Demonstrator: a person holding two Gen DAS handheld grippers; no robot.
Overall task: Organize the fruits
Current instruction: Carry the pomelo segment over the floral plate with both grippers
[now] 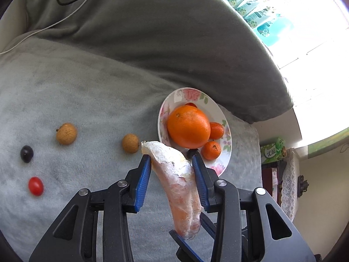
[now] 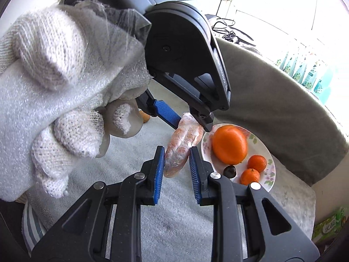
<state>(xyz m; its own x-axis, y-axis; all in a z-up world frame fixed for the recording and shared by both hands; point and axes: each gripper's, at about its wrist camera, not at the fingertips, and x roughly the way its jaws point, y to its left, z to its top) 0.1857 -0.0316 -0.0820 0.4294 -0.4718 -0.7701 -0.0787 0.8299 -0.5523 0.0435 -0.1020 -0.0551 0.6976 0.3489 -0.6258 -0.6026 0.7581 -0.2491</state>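
Peeled citrus segment pinched at both ends — left gripper, right gripper — beside floral plate (orange aboard), over grey blanket.

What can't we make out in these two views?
- Left wrist view: red fruit behind the big orange. Only a sliver shows, so its kind is unclear.
- Left wrist view: dark fruit on the plate, half hidden by a finger of the left gripper.
- Right wrist view: orange thing behind the gloved hand, mostly covered and not identifiable.
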